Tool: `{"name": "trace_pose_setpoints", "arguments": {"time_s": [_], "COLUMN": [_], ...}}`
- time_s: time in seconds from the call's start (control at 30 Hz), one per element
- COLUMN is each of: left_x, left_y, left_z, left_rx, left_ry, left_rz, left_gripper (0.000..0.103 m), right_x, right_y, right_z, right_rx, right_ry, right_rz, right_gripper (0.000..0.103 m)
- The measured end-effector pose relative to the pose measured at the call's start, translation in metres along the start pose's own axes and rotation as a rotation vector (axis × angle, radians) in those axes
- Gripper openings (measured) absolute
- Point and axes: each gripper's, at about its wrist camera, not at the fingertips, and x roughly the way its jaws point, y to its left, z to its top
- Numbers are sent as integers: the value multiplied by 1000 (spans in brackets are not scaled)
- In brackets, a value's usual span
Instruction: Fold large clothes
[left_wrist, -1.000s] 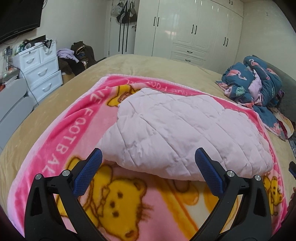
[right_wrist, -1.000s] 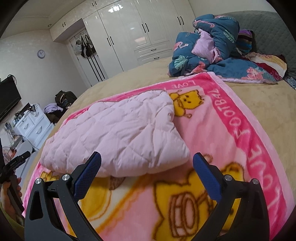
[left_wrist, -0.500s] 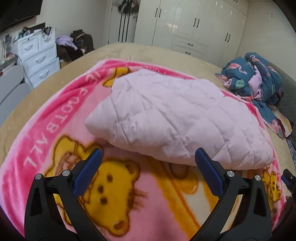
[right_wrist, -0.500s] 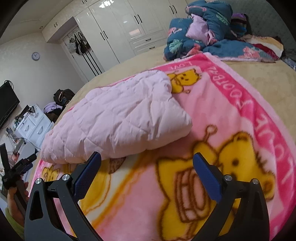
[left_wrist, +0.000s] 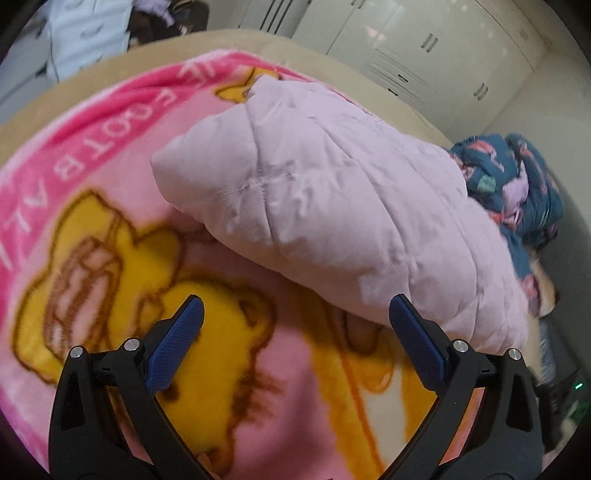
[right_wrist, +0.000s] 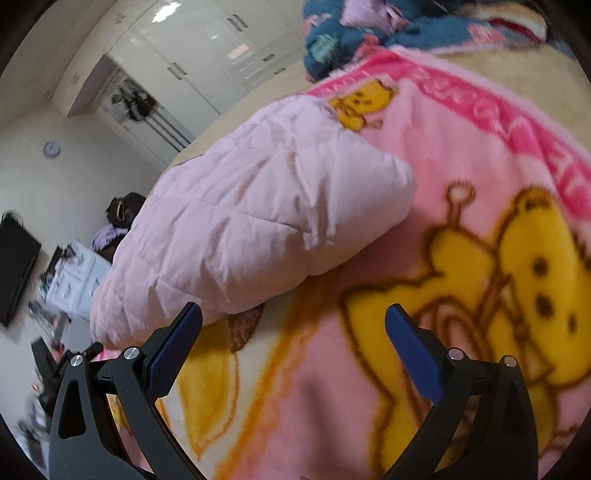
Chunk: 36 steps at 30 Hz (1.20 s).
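Observation:
A pale pink quilted garment (left_wrist: 325, 206) lies folded into a thick bundle on a pink blanket (left_wrist: 92, 155) printed with yellow bears. In the left wrist view my left gripper (left_wrist: 295, 317) hovers open just in front of the bundle's near edge, its right finger close to the cloth. The right wrist view shows the same garment (right_wrist: 258, 221) from the other side on the blanket (right_wrist: 461, 155). My right gripper (right_wrist: 293, 321) is open too, its left finger near the bundle's near edge. Neither holds anything.
The blanket lies on a beige bed (left_wrist: 229, 44). A heap of blue patterned bedding (left_wrist: 517, 188) sits at the head end, also in the right wrist view as bedding (right_wrist: 351, 33). White wardrobes (right_wrist: 207, 62) and a white drawer unit (right_wrist: 74, 280) stand beyond the bed.
Both grippers have dropped lower and closer to the folded garment, tilting inward toward it. They remain open, and the garment has not moved.

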Motion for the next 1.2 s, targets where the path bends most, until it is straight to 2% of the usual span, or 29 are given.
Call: {"name": "trace_pose_setpoints", "arguments": {"time_s": [0.23,0.4,0.63,0.8,0.93,1.07,1.2], "left_x": [19,31,47,57,65,71,73], "left_y": [14,22,18,24,26,23,23], "left_z": [17,29,46,45,47,49,48], "left_rx": [-183,-282,-293,-299,-311,-308,-323], "left_ry": [18,-3,1,-5,-20,-36,-56], "left_rz": [-110,-142,-107,-109,-135,-131,-131], "left_gripper": [94,94,95,95,95,95,95], "right_x": [26,40,50,68,81,91,94], "right_y": [-2,-4,-15,-19,-21,-20,-16], "right_z": [8,19,40,51,58,64,66], "right_rx": [83,118,245,310,321,328,286], "right_ry": [11,13,2,22,19,-7,-47], "right_rz": [-20,-15,53,83,97,98,86], "right_gripper": [99,99,99,99,99,99,99]}}
